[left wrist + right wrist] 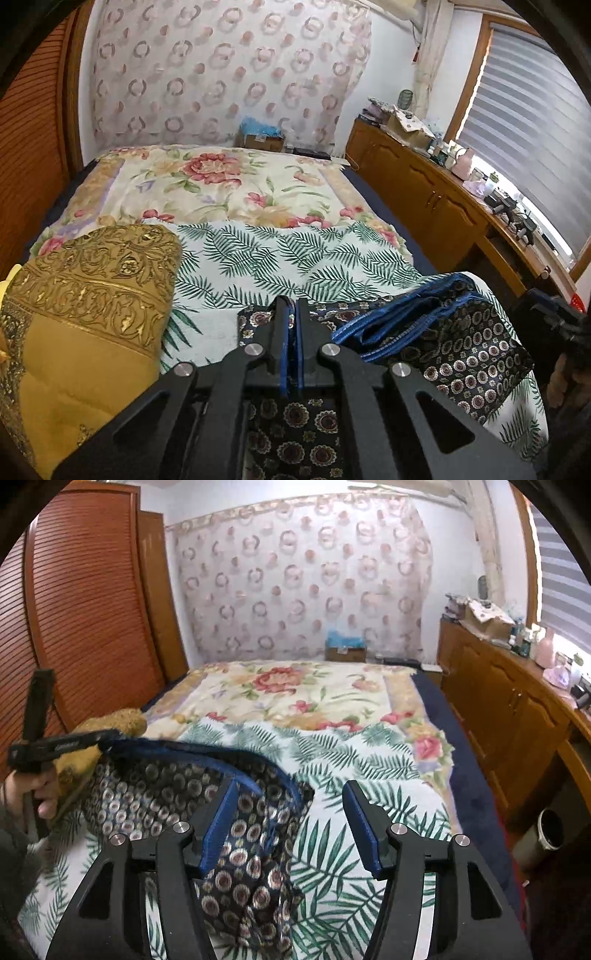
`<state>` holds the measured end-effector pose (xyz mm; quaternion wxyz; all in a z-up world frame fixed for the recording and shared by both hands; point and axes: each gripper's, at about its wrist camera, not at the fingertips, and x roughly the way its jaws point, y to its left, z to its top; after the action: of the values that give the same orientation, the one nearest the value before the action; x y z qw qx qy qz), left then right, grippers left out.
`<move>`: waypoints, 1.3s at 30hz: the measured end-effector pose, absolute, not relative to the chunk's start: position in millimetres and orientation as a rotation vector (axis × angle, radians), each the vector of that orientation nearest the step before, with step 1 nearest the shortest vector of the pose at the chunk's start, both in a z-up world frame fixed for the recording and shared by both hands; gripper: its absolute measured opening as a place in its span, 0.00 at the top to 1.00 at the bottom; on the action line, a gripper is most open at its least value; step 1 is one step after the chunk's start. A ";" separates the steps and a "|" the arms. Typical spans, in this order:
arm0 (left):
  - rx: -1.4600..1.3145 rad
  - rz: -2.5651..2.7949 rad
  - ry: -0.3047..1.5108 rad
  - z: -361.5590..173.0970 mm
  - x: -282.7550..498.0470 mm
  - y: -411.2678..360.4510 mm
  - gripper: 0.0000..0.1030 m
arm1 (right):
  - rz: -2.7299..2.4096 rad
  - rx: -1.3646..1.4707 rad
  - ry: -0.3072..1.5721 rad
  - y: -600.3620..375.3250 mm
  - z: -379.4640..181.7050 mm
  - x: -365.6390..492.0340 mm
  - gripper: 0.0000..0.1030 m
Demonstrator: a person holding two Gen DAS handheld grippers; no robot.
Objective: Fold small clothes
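A dark garment (pixel 461 350) printed with small round medallions and edged in blue lies bunched on a palm-leaf cloth (pixel 277 258) on the bed. My left gripper (pixel 291 301) is shut on its blue-trimmed edge, and the fabric runs back under the jaws. In the right wrist view the same garment (pixel 166 786) hangs stretched from the left gripper (pixel 105 738), which a hand (pixel 37 786) holds at the left. My right gripper (pixel 291 790) stands open over the garment's right end. Fabric lies under its left finger (pixel 218 830), and nothing is pinched between the pads.
A gold embroidered cushion (pixel 92 295) sits at the left of the bed, on a floral blanket (pixel 221 184). A wooden cabinet (pixel 424 184) with clutter on top runs along the right under the window. Louvred wardrobe doors (pixel 74 609) stand at the left. A bin (pixel 546 830) is on the floor.
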<state>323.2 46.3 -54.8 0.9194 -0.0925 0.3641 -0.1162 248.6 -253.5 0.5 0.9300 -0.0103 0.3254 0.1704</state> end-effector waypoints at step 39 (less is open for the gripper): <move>-0.089 -0.210 0.894 -95.6 311.1 50.1 0.75 | 0.377 -0.359 0.718 -179.6 -50.2 358.7 1.00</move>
<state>311.1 50.1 -95.6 0.8954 -0.0431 0.4315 -0.1013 358.7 -179.6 -50.2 0.9033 -0.1738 0.3473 0.1823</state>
